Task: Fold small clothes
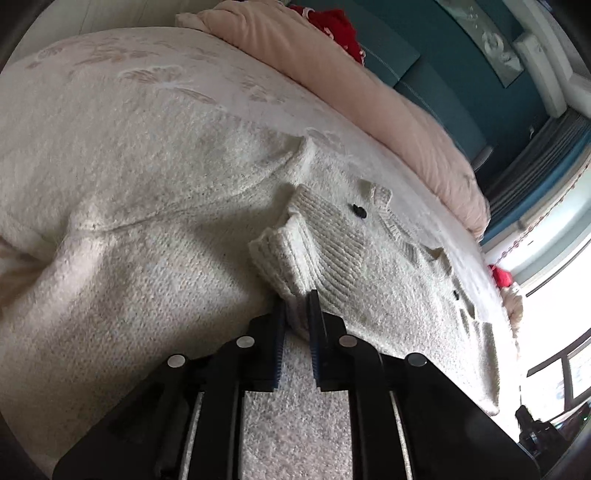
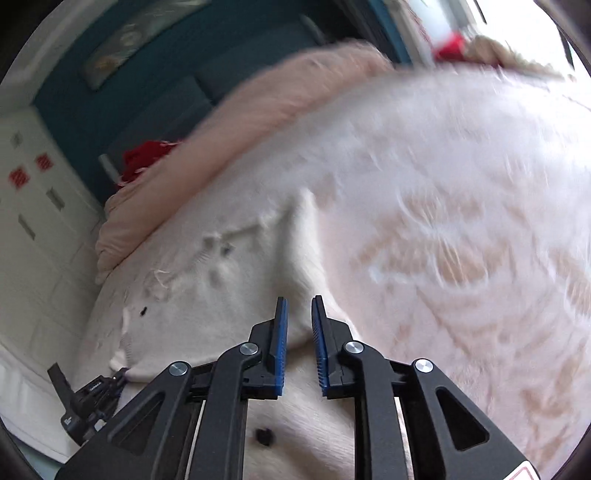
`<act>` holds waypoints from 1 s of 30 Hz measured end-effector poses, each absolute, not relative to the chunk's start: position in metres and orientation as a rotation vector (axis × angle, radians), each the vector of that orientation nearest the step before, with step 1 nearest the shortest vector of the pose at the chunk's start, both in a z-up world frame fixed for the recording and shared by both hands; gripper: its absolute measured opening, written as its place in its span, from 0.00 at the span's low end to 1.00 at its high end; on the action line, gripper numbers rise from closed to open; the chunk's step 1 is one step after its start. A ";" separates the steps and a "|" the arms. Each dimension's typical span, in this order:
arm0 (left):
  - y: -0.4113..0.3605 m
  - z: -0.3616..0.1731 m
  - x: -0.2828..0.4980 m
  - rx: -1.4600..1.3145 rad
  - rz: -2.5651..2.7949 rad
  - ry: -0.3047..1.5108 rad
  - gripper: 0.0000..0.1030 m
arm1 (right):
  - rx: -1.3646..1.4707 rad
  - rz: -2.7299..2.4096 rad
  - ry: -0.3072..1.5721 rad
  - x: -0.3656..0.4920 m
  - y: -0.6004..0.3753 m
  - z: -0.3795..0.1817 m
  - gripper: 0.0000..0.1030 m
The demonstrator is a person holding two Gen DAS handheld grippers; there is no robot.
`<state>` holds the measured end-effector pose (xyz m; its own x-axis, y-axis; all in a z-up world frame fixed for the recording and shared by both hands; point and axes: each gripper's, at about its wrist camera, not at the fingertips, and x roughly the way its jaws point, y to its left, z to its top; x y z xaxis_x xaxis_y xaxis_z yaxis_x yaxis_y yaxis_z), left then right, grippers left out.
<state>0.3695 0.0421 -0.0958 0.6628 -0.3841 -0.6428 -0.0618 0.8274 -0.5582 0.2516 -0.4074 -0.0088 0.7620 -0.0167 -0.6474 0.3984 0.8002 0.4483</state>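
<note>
1. The left tongs stand narrow, their blue-padded fingers pinching the ribbed cuff of a cream knitted cardigan's sleeve; the cuff end is caught between the pads
2. The cream knitted cardigan with small black buttons lies spread on the bed, reaching away ahead of the left tongs and to both sides of them; its folded-over sleeve sits on top of the body, just ahead of the fingertips
3. One black button shows ahead and slightly right of the left tongs, beside the sleeve
4. The right tongs are narrow too, with a small gap between the blue pads; a fold of the cardigan runs up behind that gap, but the blurred view does not let one tell whether the pads press on it
5. A black button lies on the knit below the right tongs, between their arms
6. The pale bed cover with faint beige leaf print stretches ahead and right of the right tongs
7. A peach fleecy blanket lies bunched along the far edge, well beyond the left tongs, with a red cloth behind it
</note>
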 end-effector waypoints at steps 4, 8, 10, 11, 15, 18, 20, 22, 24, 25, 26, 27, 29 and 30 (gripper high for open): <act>0.047 -0.097 0.372 -0.604 -0.207 0.824 0.12 | 0.509 -0.176 0.761 0.303 -0.396 -0.025 0.14; 0.049 -0.100 0.368 -0.597 -0.208 0.815 0.12 | 0.624 -0.246 0.851 0.306 -0.423 -0.071 0.00; 0.049 -0.103 0.369 -0.601 -0.210 0.809 0.12 | 0.627 -0.248 0.785 0.298 -0.417 -0.047 0.05; 0.050 -0.105 0.367 -0.603 -0.213 0.805 0.12 | 0.609 -0.229 0.765 0.298 -0.409 -0.040 0.06; 0.052 -0.108 0.366 -0.619 -0.221 0.799 0.12 | 0.504 -0.250 0.865 0.301 -0.379 -0.074 0.04; 0.058 -0.103 0.363 -0.666 -0.233 0.808 0.14 | 0.464 -0.273 0.824 0.294 -0.376 -0.074 0.02; 0.071 -0.093 0.354 -0.708 -0.223 0.828 0.21 | 0.431 -0.288 0.822 0.293 -0.373 -0.074 0.02; 0.101 -0.079 0.336 -0.726 -0.167 0.808 0.44 | 0.418 -0.293 0.820 0.289 -0.363 -0.076 0.02; 0.150 -0.061 0.313 -0.764 -0.091 0.726 0.60 | 0.404 -0.298 0.814 0.292 -0.370 -0.085 0.02; 0.174 -0.054 0.306 -0.769 -0.041 0.701 0.70 | 0.390 -0.304 0.811 0.295 -0.368 -0.085 0.02; 0.200 -0.049 0.301 -0.771 0.017 0.687 0.77 | 0.383 -0.307 0.810 0.295 -0.367 -0.086 0.02; 0.237 -0.045 0.297 -0.779 0.100 0.680 0.78 | 0.381 -0.307 0.808 0.293 -0.369 -0.090 0.02; 0.292 -0.042 0.294 -0.803 0.234 0.674 0.78 | 0.381 -0.307 0.806 0.291 -0.371 -0.090 0.02; 0.329 -0.044 0.293 -0.838 0.333 0.671 0.78 | 0.381 -0.307 0.806 0.292 -0.371 -0.090 0.02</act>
<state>0.2928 0.3286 -0.0438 0.7476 0.0142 -0.6641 -0.5202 0.6341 -0.5721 0.2916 -0.3714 -0.0905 0.6544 -0.1210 -0.7464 0.4063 0.8888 0.2122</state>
